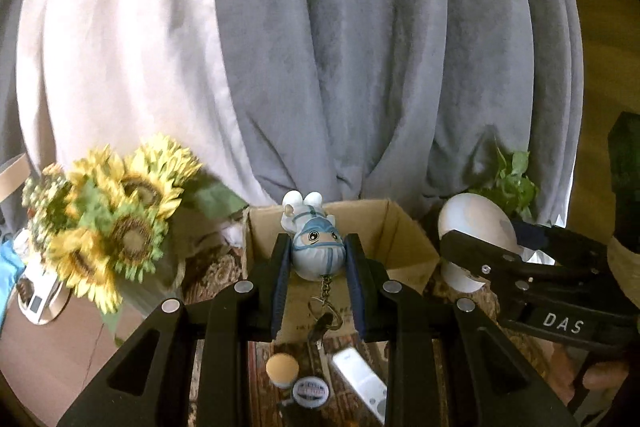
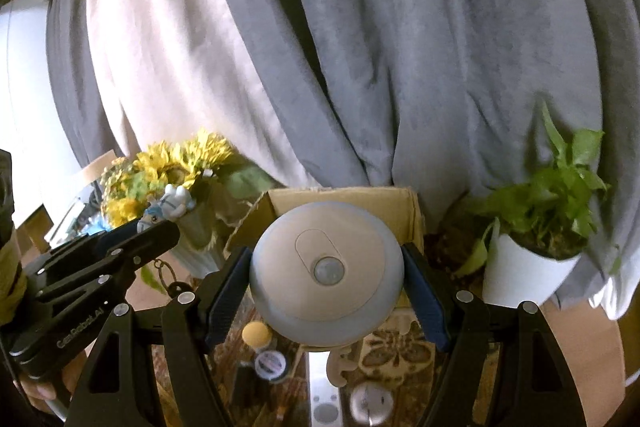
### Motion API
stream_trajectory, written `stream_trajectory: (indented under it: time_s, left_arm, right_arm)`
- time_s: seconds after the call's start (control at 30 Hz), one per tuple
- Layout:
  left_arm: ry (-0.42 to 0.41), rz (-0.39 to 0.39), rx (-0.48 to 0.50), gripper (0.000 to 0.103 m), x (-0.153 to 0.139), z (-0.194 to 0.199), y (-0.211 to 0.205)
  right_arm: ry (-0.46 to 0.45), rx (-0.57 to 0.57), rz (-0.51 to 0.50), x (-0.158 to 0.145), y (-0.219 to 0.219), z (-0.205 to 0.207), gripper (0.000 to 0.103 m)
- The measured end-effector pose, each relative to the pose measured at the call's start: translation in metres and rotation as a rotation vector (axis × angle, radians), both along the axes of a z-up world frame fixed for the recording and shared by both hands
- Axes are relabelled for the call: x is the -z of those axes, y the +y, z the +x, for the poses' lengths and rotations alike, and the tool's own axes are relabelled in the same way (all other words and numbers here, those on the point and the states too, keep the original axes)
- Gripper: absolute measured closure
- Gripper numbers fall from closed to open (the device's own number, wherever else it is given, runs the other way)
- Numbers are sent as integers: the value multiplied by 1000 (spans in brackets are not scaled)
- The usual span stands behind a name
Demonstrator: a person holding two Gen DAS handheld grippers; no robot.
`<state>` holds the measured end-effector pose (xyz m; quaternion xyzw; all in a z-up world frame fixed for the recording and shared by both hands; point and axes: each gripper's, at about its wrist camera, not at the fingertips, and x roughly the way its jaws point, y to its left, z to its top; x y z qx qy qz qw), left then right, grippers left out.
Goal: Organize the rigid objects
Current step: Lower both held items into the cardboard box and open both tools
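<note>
My left gripper (image 1: 318,259) is shut on a small white-and-blue figurine keychain (image 1: 316,247), held above the near edge of an open cardboard box (image 1: 384,227); its chain and ring (image 1: 325,301) hang down. My right gripper (image 2: 326,275) is shut on a round white sensor light (image 2: 326,267), held above the same box (image 2: 344,197). The right gripper with the light shows at the right of the left wrist view (image 1: 472,227). The left gripper and figurine show at the left of the right wrist view (image 2: 168,205).
Artificial sunflowers (image 1: 116,223) stand left of the box. A potted green plant (image 2: 540,227) stands right of it. Below on a patterned cloth lie a white remote (image 1: 362,383), a round cream puff (image 1: 282,369), a small round tin (image 1: 311,391) and other small items. Grey and white curtains hang behind.
</note>
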<state>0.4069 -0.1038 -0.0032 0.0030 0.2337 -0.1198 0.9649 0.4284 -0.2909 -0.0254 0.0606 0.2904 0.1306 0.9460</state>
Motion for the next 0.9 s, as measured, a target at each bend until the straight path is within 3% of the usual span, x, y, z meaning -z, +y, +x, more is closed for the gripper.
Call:
stream_trajectory:
  time_s: [0.4,0.6,0.9]
  left_arm:
    - [68,3,44,76,-11,73,-1]
    - [164,18,68,76,-3,112,-6]
    - [312,88,81,76,26,156,-14]
  right_arm:
    - [63,-8,4,-10,0,70,28]
    - [124,-28,-28,-5,4,105,28]
    - [256,-63,-86,26,9,146,28]
